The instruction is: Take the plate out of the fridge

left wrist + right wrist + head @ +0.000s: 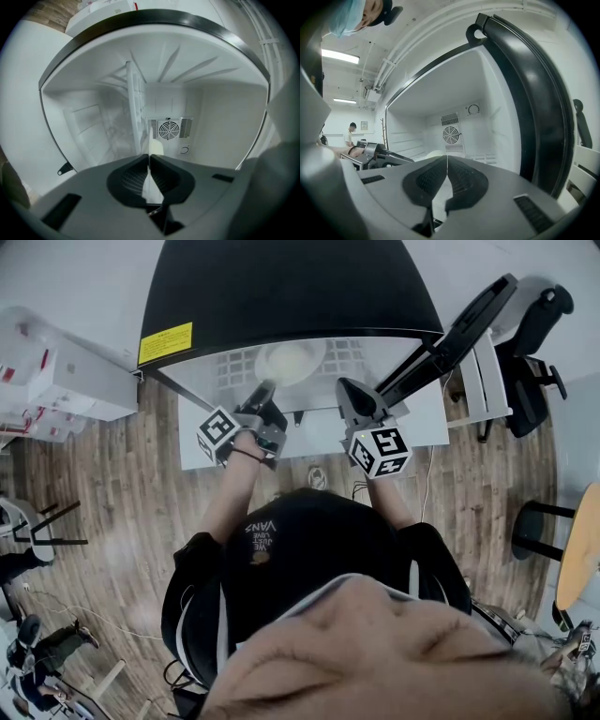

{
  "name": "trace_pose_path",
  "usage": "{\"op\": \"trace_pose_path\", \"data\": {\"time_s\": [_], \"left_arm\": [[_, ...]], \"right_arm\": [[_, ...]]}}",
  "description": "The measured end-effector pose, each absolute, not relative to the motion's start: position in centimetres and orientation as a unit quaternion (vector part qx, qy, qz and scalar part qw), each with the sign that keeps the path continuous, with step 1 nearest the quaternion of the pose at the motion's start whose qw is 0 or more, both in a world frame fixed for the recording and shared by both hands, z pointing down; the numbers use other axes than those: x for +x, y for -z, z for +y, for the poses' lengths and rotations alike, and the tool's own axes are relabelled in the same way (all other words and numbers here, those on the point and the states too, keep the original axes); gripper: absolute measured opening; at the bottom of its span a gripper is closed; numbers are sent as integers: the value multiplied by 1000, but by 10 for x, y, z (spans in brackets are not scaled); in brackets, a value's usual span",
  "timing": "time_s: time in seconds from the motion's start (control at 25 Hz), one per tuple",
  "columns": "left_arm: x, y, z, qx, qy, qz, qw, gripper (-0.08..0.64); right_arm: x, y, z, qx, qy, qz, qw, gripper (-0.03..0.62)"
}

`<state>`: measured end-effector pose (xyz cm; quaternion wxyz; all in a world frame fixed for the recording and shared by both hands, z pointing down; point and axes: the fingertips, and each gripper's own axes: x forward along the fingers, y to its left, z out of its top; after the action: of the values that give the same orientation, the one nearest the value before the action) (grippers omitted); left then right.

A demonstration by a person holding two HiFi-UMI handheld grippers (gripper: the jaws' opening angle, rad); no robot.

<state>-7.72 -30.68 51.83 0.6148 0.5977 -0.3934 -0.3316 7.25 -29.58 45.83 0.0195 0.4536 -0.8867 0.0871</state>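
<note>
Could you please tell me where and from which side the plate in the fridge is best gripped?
The near rim of the plate, approached level through the open front of the fridge. It lies flat on the wire shelf, so only its thin edge fits between fingers, one above, one below, as the left gripper is turned.

Along the left gripper (149, 158), the plate (157, 147) is only a pale edge-on sliver past the tips, its rim lost between the closed pads and the rest behind the dark jaw bodies. Over the right gripper (446, 159), jaws together, just a low pale hump of it clears the tips. From above, the fridge (281, 287) top hides the inside beyond both grippers. Left of the right gripper, a distant person (348, 133) is too small to make out
</note>
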Motion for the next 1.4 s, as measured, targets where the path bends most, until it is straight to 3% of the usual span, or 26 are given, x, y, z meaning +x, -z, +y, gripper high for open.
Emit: {"op": "trace_pose_path", "data": {"time_s": [0.88, 1.4], "left_arm": [[-80, -515, -290, 602, 330, -371, 625, 31], [-80, -516, -284, 608, 324, -361, 629, 31]], "right_arm": [[51, -475, -299, 436, -153, -887, 10, 12], [51, -489, -307, 420, -287, -857, -77, 14]]}}
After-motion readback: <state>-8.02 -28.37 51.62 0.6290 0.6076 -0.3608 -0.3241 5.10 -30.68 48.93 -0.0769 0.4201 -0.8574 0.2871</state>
